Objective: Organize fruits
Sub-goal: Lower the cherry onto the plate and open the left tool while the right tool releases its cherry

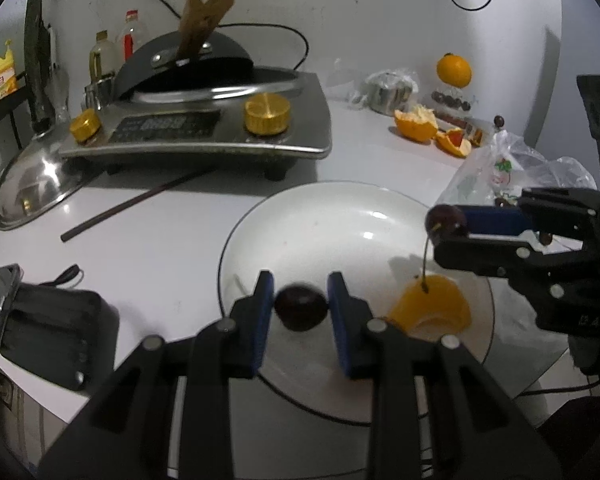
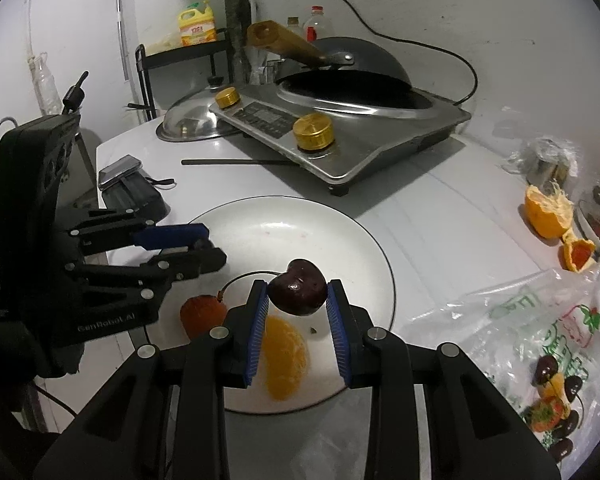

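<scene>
Right up close, the left gripper point(image 1: 300, 308) hangs low over the near rim of the white plate point(image 1: 320, 216) with a dark cherry point(image 1: 301, 307) between its blue fingers point(image 1: 262, 320). The gap is narrow and the pads sit at the fruit's sides, so I read that as a clamp, though the cherry looks a touch blurred. Beside it, the right gripper point(image 2: 298, 300) has its fingers closed on a second cherry point(image 2: 298, 293), the long stem point(image 2: 244, 278) trailing out toward the left gripper, the fruit held clear above the plate.

On the plate itself, an orange segment point(image 2: 286, 360) lies right under that cherry, and a strawberry point(image 2: 203, 314) sits at the plate's near-left edge. So two pieces are down and two cherries are arriving, by my judgement about to be set down.

Further right, the plastic bag point(image 2: 512, 320) still holds plenty: more cherries point(image 2: 545, 368), another strawberry, bits of orange. Beyond it on the counter point(image 1: 160, 248) lie peeled orange halves point(image 1: 416, 122), and a whole orange point(image 1: 454, 70) perches at the back. Behind the plate stands a cooker point(image 1: 204, 128) with a pan. Early days, I'd say; most of the fruit is still waiting.
</scene>
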`<state>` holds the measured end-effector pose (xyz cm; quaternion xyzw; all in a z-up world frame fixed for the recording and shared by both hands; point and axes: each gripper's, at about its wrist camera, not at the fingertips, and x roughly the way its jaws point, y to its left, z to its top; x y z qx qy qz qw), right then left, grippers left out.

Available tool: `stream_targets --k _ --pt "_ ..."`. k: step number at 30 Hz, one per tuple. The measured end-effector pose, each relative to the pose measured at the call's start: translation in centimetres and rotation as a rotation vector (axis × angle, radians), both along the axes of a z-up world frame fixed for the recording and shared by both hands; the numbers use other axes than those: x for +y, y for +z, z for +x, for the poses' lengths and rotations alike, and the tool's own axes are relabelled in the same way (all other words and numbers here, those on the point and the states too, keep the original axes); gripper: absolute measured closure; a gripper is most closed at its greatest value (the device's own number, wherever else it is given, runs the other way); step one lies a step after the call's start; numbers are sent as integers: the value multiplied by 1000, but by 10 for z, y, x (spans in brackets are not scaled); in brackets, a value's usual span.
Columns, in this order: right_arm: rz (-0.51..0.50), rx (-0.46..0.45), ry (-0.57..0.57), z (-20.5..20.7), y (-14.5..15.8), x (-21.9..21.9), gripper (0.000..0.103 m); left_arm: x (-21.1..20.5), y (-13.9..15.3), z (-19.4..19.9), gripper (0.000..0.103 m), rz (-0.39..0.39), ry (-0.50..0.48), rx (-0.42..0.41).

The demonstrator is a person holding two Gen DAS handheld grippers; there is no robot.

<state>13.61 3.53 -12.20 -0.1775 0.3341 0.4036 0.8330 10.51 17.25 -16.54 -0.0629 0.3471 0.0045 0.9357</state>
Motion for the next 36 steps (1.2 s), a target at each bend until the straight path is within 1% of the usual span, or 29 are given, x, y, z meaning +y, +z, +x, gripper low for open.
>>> stream_targets --k 2,4,6,7,8,9,13,18,30,32,34,36 --pt "-3 3 3 -1 -1 3 71 3 -1 0 73 -8 6 0" --pt "-8 5 4 -2 -2 6 71 6 -1 -1 69 -15 14 -2" --pt "-12 6 6 -2 -3 9 71 8 0 -3 67 -18 16 -6" --pt "-16 7 7 -2 -4 11 71 9 0 -4 62 -23 12 -11" --pt "-21 7 8 -2 -4 13 71 9 1 -6 54 -28 8 -19" --pt "-25 8 9 -2 -5 15 71 10 3 -9 52 -36 3 -31" --pt "-34 11 16 -4 -7 22 71 13 9 -15 51 -46 -2 -56" --pt "-36 37 4 -2 -12 33 71 21 16 -24 51 -52 11 -87" --pt "-35 101 -31 3 -21 43 71 30 14 -35 51 -44 24 -76" --pt "-35 108 -38 4 -21 42 69 29 15 -36 51 -41 26 -77" --pt "-31 115 -40 3 -21 41 60 29 16 -39 51 -38 26 -80" --pt "-24 117 -42 2 -20 39 60 28 17 -40 50 -34 21 -81"
